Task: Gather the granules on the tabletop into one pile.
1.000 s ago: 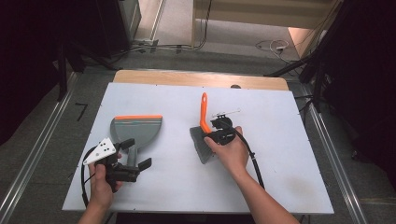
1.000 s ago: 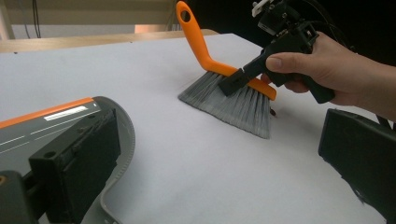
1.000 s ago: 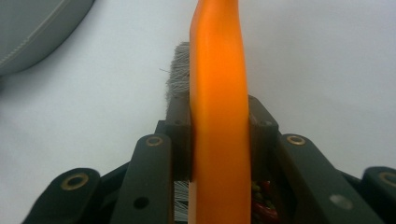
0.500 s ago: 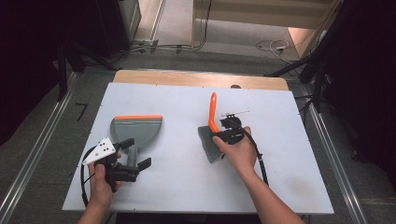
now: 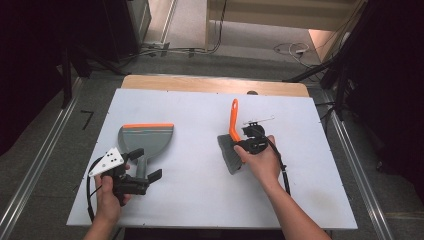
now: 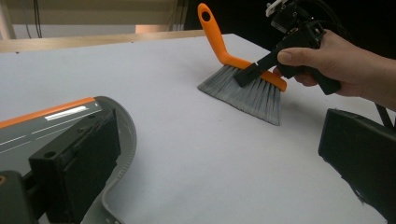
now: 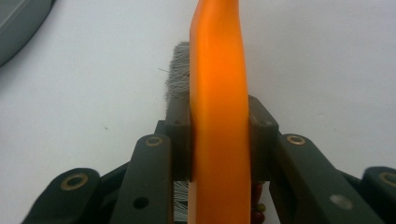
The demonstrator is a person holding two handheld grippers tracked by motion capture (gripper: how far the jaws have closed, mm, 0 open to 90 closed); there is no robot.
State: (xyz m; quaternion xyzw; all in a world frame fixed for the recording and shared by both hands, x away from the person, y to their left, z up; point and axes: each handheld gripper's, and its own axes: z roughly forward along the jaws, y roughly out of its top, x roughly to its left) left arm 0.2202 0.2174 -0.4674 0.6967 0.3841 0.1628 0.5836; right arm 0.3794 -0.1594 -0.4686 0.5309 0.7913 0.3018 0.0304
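On the white bench (image 5: 200, 120) lie two things: a grey dustpan (image 5: 146, 140) with an orange front lip on the left, and a hand brush (image 5: 231, 142) with an orange handle and grey bristles on the right. The right tongs (image 5: 242, 145) are closed on the hand brush at the lower part of its handle, just above the bristles; in the right gripper view the orange handle stands between the two black jaws and both press against it. The bristles touch the bench and the handle points up and away from the person. The left tongs (image 5: 145, 165) are wide open, at the near end of the dustpan around its short handle. In the left gripper view one jaw is over the dustpan (image 6: 56, 116) and the other is well apart, over bare bench. The two hands are well apart.
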